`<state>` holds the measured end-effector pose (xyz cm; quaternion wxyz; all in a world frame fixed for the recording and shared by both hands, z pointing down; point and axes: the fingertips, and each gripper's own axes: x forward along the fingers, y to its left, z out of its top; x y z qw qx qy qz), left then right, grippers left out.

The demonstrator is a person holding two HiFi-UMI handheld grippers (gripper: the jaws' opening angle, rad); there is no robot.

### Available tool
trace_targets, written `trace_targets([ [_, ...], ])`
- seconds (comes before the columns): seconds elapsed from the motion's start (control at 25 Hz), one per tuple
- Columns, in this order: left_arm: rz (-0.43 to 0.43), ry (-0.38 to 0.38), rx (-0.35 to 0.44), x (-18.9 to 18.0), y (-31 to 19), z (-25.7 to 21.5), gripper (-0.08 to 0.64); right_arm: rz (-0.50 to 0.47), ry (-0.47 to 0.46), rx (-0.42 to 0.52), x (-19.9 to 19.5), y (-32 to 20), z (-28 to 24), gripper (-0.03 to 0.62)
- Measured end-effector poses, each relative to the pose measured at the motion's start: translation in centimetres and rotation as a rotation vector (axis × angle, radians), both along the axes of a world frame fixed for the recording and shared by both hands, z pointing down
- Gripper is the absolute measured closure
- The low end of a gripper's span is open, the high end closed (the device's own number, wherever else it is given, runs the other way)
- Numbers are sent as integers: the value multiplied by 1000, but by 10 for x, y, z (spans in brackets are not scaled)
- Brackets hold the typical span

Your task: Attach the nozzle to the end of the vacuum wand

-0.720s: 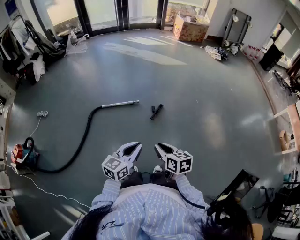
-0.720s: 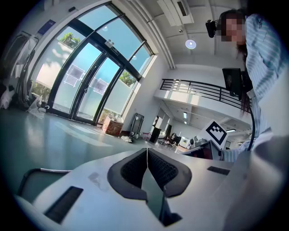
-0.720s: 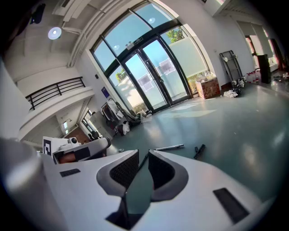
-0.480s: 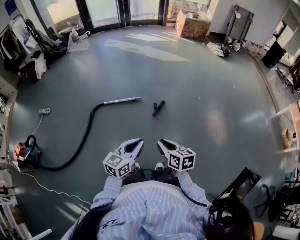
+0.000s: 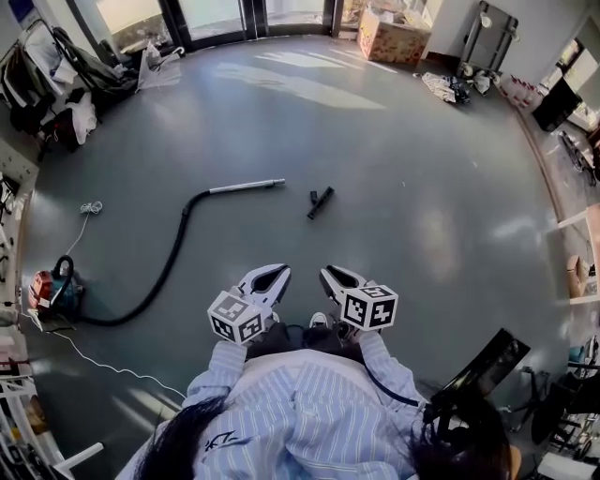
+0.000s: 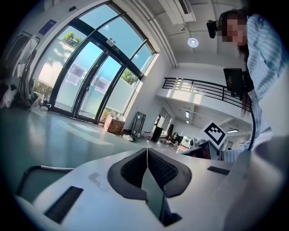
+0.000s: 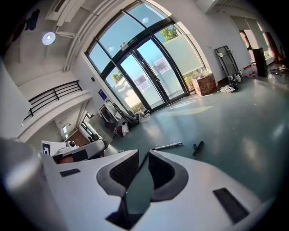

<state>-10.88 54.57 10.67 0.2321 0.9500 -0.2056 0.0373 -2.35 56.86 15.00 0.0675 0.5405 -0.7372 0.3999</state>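
**Status:** task not started. The nozzle (image 5: 320,202), a short black piece, lies loose on the grey floor (image 5: 422,141). It sits just right of the free end of the vacuum wand (image 5: 246,187) — near it, not touching, not lined up with it. The wand is the silver tube ending the black hose (image 5: 164,272), which curves back to the red vacuum body (image 5: 49,292) at far left.

**Grippers:** both are held close in front of the person's striped shirt (image 5: 300,412), well short of either part.
- Left gripper (image 5: 266,279): clenched, pads meeting at the tips, nothing in it.
- Right gripper (image 5: 336,278): slightly ajar — its own view shows a thin slit between the pads. Also empty.

**Change vs. approx. half a sec ago:**
- Wand, nozzle and both grippers all sit higher in the head view, and less of the glass doors (image 5: 211,14) shows at the top.
- The gap from grippers to nozzle looks about the same (so I read this as the head dipping, not a reach).
- Wand and nozzle keep the same layout relative to each other. Neither has been touched.

**Meaning for the task:** no progress yet; still the approach phase.

**Judgement on the next move:**
- The person needs to get down to floor level.
- One gripper takes the nozzle, the other takes the wand near its end.
- The right gripper is on the nozzle's side and already part open.
- The left gripper must open before it can take anything.
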Motion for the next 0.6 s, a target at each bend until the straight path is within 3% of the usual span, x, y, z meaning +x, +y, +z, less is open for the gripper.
trace_targets([
  [0.6,-81,11,-27,54,6,5,551,-41,-19,-19,66,7,6,523],
])
